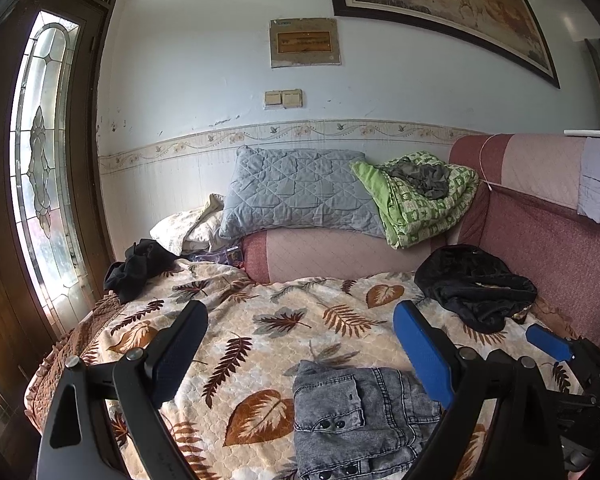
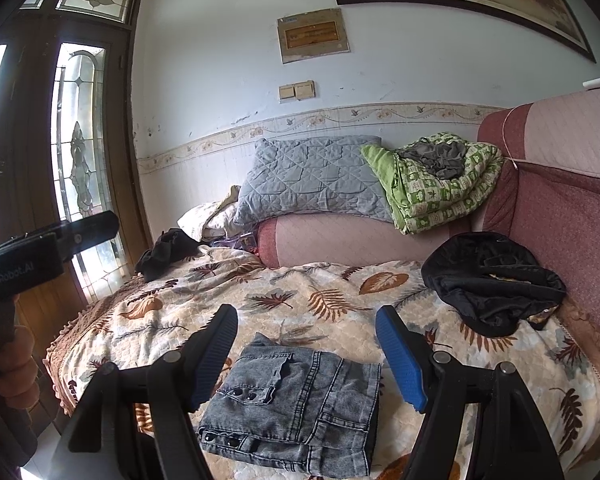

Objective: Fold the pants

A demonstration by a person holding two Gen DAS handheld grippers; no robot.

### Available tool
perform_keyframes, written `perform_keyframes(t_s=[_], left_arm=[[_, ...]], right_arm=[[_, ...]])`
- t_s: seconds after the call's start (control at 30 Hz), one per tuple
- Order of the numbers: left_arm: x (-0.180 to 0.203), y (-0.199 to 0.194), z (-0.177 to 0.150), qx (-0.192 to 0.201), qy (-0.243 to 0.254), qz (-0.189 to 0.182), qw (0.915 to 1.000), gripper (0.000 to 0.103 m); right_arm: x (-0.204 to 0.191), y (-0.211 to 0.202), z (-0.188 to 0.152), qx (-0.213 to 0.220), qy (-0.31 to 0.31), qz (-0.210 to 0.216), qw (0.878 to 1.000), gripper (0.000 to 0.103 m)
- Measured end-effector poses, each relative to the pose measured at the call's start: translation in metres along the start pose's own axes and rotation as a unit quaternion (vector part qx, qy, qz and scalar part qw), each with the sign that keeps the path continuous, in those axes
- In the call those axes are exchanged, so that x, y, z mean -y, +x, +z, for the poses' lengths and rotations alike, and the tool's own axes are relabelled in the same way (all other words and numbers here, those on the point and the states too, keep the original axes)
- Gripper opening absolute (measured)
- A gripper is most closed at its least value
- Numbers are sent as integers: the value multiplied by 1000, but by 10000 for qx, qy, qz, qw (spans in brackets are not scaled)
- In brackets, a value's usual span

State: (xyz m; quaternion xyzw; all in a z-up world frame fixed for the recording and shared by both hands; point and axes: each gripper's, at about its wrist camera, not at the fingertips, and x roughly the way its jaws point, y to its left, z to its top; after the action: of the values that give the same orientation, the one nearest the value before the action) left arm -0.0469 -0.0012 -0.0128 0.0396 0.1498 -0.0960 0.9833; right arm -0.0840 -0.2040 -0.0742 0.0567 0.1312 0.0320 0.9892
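Note:
A pair of grey washed jeans [image 1: 356, 420] lies folded into a compact rectangle on the leaf-patterned blanket [image 1: 260, 320], near its front edge. In the left wrist view my left gripper [image 1: 300, 312] hovers open above the blanket, and the jeans sit below its right finger. One blue finger [image 1: 548, 342] of my right gripper shows at the far right. In the right wrist view my right gripper [image 2: 307, 314] stands open above the jeans [image 2: 296, 400], touching nothing. At that view's left edge a hand [image 2: 16, 360] holds the left gripper, its black finger [image 2: 92, 226] raised.
A crumpled black garment [image 2: 496, 280] lies at the right by the pink sofa back [image 2: 572, 240]. Another dark garment [image 2: 168, 252] sits at the far left corner. A grey quilted pillow [image 2: 312, 184] and green quilt [image 2: 440, 184] rest on the bolster behind. A glass door [image 2: 80, 140] stands left.

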Motion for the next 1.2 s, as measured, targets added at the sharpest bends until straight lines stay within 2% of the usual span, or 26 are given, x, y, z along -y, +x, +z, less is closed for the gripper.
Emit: perform_keyframes(t_s=[0.23, 0.47, 1.03, 1.2], left_arm=[[-20, 16, -9, -266, -208, 312, 9989, 94], [-34, 23, -13, -360, -280, 574, 9973, 94], [-22, 24, -14, -390, -139, 458, 9981, 94], [-26, 30, -15, -422, -262, 392, 9980, 94]], right_arm=[[-14, 6, -4, -109, -166, 109, 9997, 75], [-28, 9, -7, -150, -369, 152, 9991, 75], [-18, 13, -10, -223, -218, 171, 9994, 75], [-17, 18, -12, -285, -181, 183, 9993, 75]])
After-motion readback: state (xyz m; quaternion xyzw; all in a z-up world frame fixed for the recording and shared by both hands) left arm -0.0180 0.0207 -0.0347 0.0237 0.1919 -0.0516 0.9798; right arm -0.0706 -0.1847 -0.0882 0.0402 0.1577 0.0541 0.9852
